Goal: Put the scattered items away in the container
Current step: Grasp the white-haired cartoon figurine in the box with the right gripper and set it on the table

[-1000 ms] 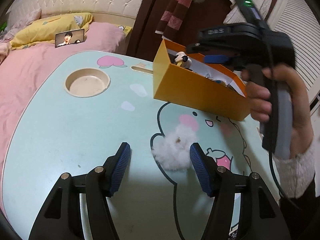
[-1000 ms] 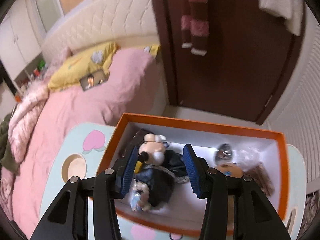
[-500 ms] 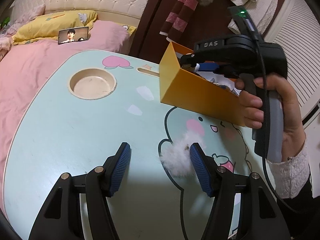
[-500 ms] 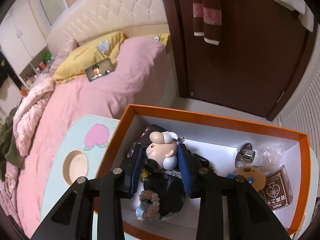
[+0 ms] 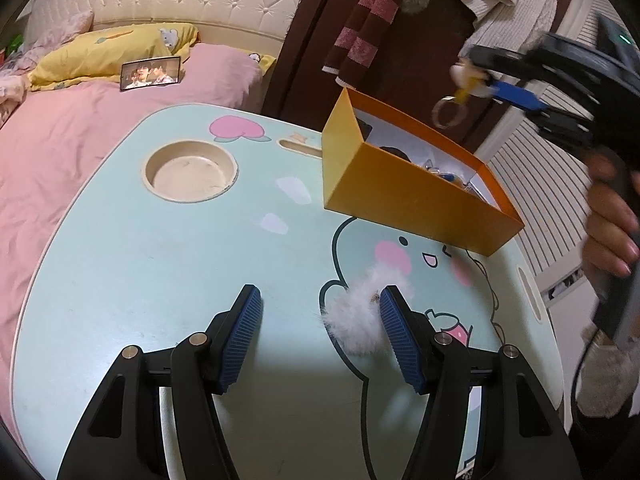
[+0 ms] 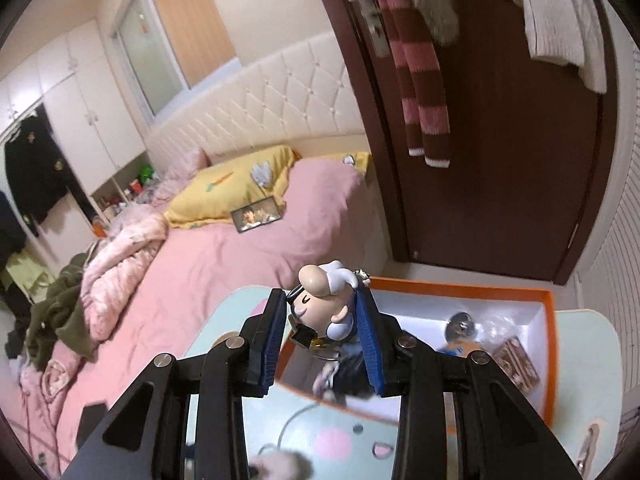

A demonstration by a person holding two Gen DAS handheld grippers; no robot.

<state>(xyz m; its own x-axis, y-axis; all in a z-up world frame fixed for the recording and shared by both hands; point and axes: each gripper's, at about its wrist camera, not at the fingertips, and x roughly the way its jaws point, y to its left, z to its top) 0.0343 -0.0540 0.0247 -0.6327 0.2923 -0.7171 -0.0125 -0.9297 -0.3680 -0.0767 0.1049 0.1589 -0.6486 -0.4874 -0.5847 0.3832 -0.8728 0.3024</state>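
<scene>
- Box ahead of both grippers already holds several trinkets.
- Right gripper pinches a figurine above it.
- Left gripper, spread, flanks the pompom, not yet boxed.

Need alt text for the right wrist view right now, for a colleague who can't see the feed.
The right gripper is shut on a small cartoon figure keychain, held above the near left corner of the open orange box, which already holds small trinkets. Beyond lie a pink bed and a dark door.
</scene>
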